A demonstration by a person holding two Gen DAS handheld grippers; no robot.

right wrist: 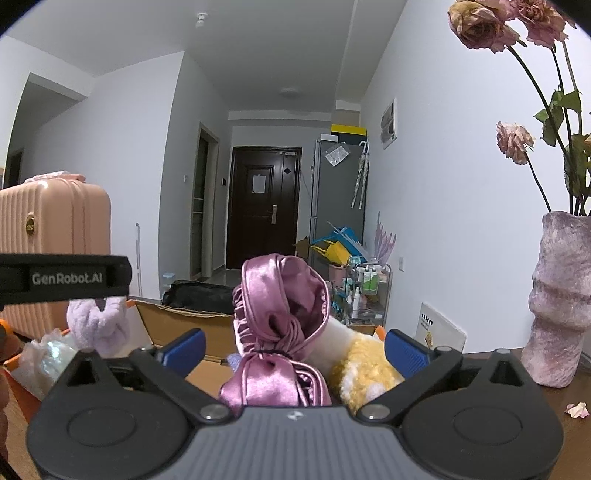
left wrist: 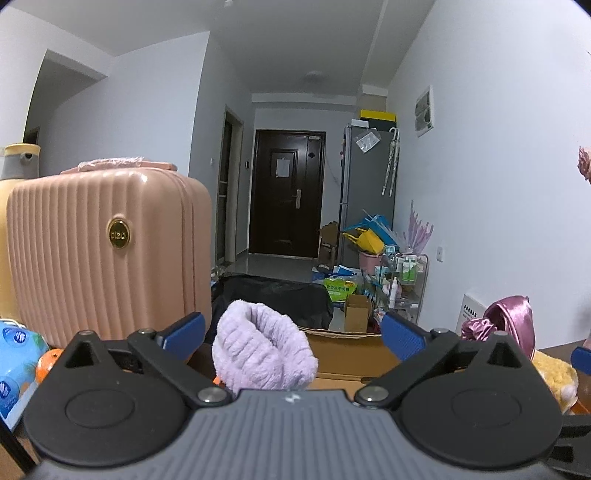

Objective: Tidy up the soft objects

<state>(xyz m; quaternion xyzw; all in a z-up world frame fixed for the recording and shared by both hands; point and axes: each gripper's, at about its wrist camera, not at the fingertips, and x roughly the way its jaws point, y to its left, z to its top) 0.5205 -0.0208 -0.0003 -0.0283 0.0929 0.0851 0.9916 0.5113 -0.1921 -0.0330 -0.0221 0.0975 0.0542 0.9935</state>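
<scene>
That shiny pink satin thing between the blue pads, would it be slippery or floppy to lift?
Probably both. The satin bonnet has a glossy sheen, so it may slide on the pads. It is bunched and tied into loose folds, so it would likely droop. It looks light, thin cloth.

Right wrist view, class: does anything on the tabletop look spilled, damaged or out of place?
Yes. A fallen pink petal lies loose on the wooden table, right of the textured vase. The roses above look dried and drooping, so it seems shed from them.
</scene>
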